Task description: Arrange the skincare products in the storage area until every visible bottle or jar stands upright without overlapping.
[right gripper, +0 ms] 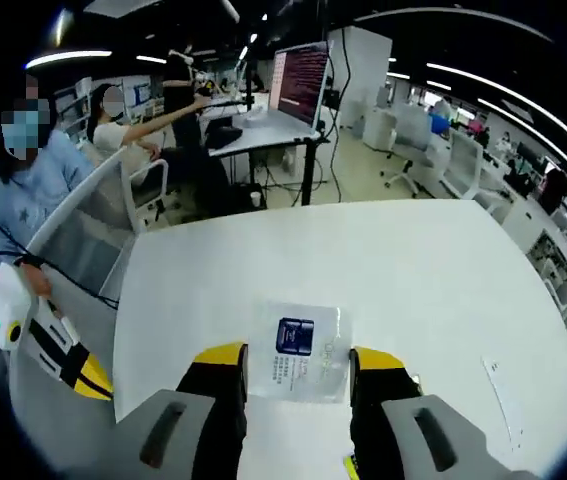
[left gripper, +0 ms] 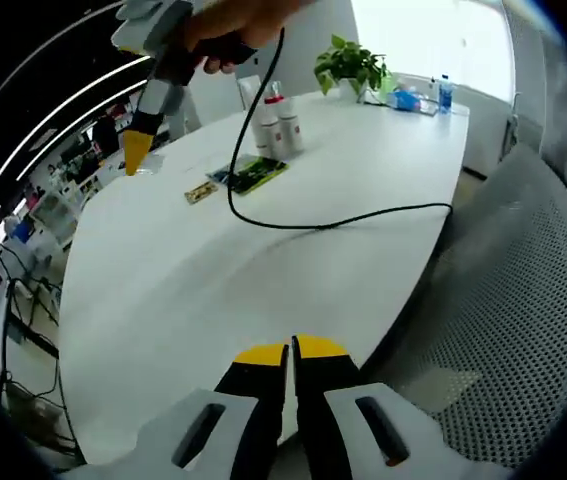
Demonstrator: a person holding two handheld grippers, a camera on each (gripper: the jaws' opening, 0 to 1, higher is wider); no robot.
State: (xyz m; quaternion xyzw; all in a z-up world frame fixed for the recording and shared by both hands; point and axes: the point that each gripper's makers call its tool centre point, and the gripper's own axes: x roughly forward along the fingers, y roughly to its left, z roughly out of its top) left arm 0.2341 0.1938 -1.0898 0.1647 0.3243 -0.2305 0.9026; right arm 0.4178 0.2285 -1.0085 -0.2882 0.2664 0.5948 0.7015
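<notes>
A clear flat packet with a dark blue label sits between the jaws of my right gripper, which press on both its sides just above the white table. In the left gripper view that gripper hangs from a hand at the table's far left, tip down at the surface. Three white bottles stand upright and close together at the far middle. My left gripper is shut and empty over the near table edge. In the right gripper view it shows at the lower left.
A green packet and a small card lie in front of the bottles. A black cable loops across the table. A potted plant and blue items stand at the far end. A mesh chair is alongside. A person sits nearby.
</notes>
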